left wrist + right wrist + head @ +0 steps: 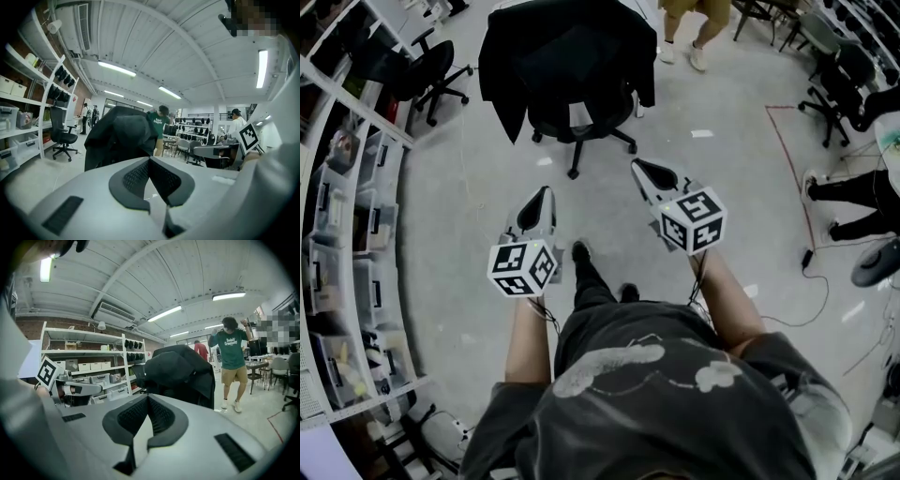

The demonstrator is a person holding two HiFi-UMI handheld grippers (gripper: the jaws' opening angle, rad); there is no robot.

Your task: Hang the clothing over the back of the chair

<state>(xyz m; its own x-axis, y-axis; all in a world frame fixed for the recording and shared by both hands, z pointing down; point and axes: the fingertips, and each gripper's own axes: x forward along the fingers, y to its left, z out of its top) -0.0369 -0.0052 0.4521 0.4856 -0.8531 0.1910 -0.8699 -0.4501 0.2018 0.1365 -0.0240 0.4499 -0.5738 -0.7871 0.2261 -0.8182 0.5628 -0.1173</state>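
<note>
Black jacket (525,56) draped over chair (577,131) back; left gripper (545,192) and right gripper (638,165) both pressed together, empty, apart from it.

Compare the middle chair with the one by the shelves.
The middle chair has a black jacket draped over its back; the shelf-side chair is bare. The middle chair stands on open floor; the shelf-side chair sits beside the shelving at the left. Both are black office chairs on wheeled bases.
</note>
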